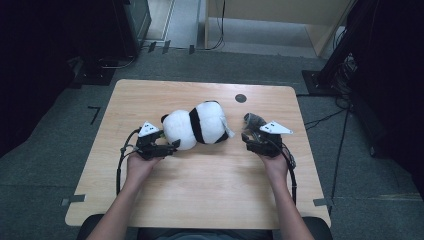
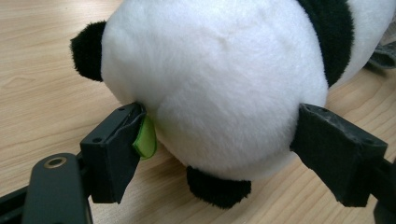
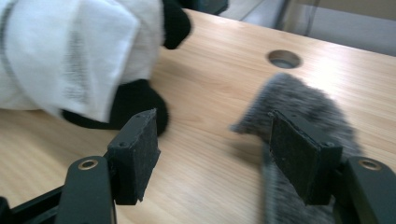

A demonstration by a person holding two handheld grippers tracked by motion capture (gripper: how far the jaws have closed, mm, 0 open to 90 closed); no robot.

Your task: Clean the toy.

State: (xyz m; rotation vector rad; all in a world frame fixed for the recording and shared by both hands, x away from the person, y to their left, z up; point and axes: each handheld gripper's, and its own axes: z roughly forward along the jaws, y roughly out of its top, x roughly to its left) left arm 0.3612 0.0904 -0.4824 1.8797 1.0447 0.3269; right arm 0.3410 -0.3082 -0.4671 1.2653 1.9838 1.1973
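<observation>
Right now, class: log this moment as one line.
left gripper: clamped on panda | right gripper: open beside grey fur piece | table: wood

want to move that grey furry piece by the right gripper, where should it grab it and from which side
Grip the grey furry piece across its narrow width, coming from the person's side along the table. It lies flat as a long strip, and the right gripper has one pad on it, the other over bare table.

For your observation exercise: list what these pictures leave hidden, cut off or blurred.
- Toy panda: face out of sight in the left gripper view; body cut by the top edge.
- Grey furry piece: blurred in the right gripper view, partly behind a jaw.
- Cloth tag: its print is blurred.
</observation>
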